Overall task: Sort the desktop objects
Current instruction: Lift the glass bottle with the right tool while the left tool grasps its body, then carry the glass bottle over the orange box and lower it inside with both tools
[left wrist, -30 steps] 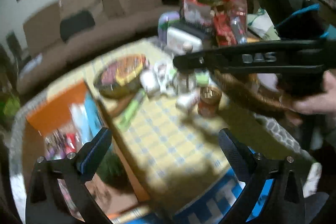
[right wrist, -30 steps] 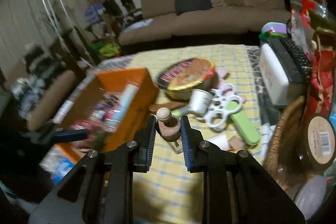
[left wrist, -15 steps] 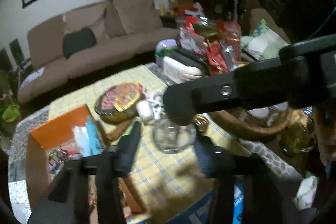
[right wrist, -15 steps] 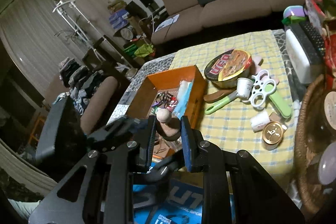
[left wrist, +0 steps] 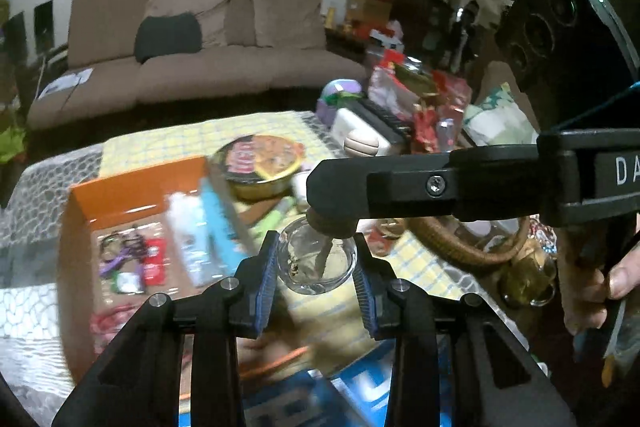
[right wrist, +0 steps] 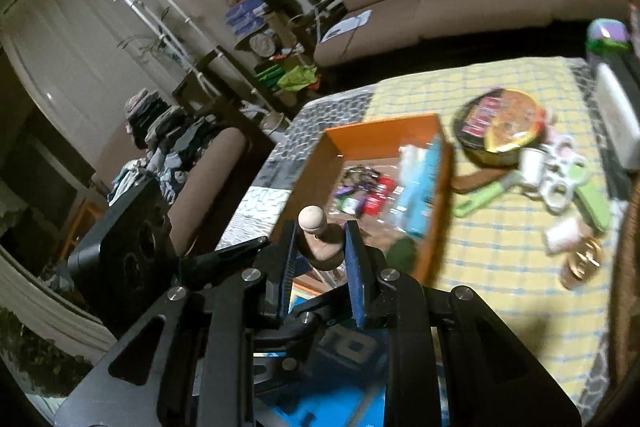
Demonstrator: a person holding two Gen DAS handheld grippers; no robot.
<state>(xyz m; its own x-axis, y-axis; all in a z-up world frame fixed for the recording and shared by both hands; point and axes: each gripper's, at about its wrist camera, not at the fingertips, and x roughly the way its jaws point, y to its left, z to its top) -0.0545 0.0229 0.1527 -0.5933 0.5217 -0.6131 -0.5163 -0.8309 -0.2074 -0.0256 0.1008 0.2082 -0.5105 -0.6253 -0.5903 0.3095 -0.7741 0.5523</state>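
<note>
- The left gripper (left wrist: 316, 269) is seen nearest; its jaws have just been closing from wide apart and are now clamped on the sides of the small clear glass jar (left wrist: 326, 277).
- The right gripper (right wrist: 320, 247) is kept clamped on the round wooden stopper (right wrist: 320, 245) in the jar's mouth, as it was a second ago.
- The jar, which a second ago stood among the clutter on the yellow checked tablecloth (right wrist: 500, 247), is now held by both grippers in the air above the table's near edge. This is judged to be a carry towards a sorting place.
- The jar's long axis is kept roughly upright, slightly tilted: the stopper's knob points up and the base down.
- The orange open box (left wrist: 120, 195) lies beyond on the left, and the round printed noodle bowl (left wrist: 260, 167) further off.
</note>
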